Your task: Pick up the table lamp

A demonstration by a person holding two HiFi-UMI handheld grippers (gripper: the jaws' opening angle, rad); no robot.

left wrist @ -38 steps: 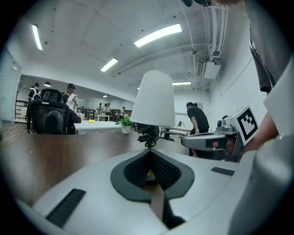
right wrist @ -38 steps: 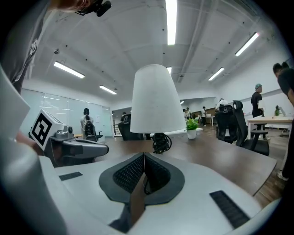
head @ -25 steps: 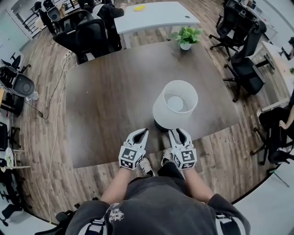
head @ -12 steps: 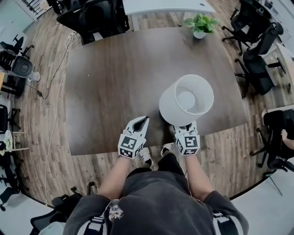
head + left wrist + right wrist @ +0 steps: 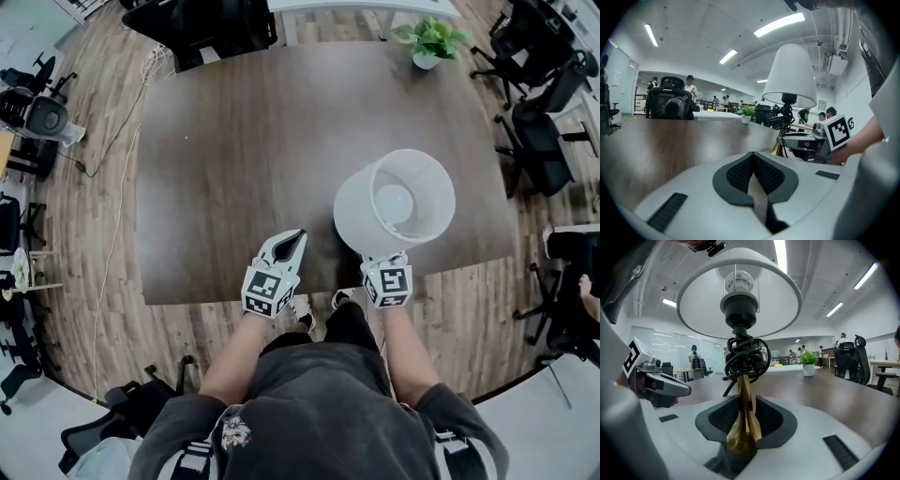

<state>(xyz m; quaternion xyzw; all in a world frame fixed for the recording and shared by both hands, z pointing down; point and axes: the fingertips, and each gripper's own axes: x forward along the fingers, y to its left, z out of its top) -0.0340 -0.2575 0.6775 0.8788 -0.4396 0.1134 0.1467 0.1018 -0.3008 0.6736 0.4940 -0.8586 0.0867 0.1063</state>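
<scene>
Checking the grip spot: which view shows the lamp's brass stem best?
Right gripper view: the brass stem stands close, centred, unobstructed. Left gripper view catches only a sliver. Head view: the shade hides it.

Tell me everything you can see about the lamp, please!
The table lamp has a white cone-shaped shade, open on top, with a bulb inside. Under it is a black socket, a bundle of black cord wound round the neck, and a shiny brass-looking stem that widens downward. It stands upright near the person's edge of the dark wooden table. The right hand-held gripper has just been closing its jaws on the stem, which sits between its pads.
</scene>
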